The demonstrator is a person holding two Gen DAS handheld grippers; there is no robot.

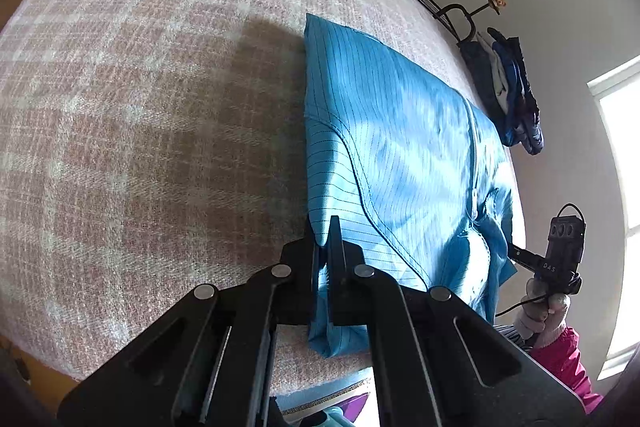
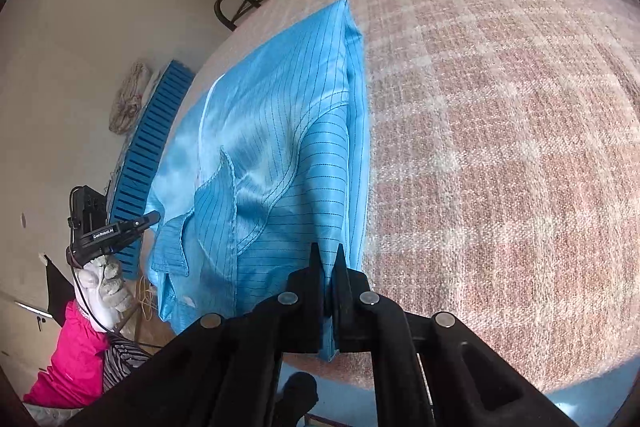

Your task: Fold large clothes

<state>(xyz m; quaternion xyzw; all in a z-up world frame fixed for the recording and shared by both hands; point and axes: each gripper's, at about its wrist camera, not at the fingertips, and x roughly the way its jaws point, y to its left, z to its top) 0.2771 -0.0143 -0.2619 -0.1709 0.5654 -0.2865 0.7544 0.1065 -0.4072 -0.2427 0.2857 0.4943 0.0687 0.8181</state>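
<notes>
Pink-and-white checked bed cover (image 1: 140, 107) fills most of both views, w/ a wall, a window and a clothes rack beyond. Left gripper (image 1: 324, 259) is clamped on a near corner of the blue pinstriped garment (image 1: 392, 155), cloth pinched between the closed fingers; same for the right gripper (image 2: 328, 267), its fingers closed tight on the other near corner of the garment (image 2: 280, 147). Each wrist view also catches the opposite gripper out at the frame edge, in a gloved hand w/ a pink sleeve: right one (image 1: 560, 251) seen from the left cam, left one (image 2: 108, 231) seen from the right cam. From the claws outward the garment runs straight away across the bed, long axis pointing from the person toward the far side, zip down the middle, collar near the held end; rest lies flat on the cover, far hem well apart from both grippers. Both hands look about equally near, one per corner. Judgement: the next fold prob. carries the held end fwd along that long axis toward the far hem, keeping both corners level so the edge lands square.
</notes>
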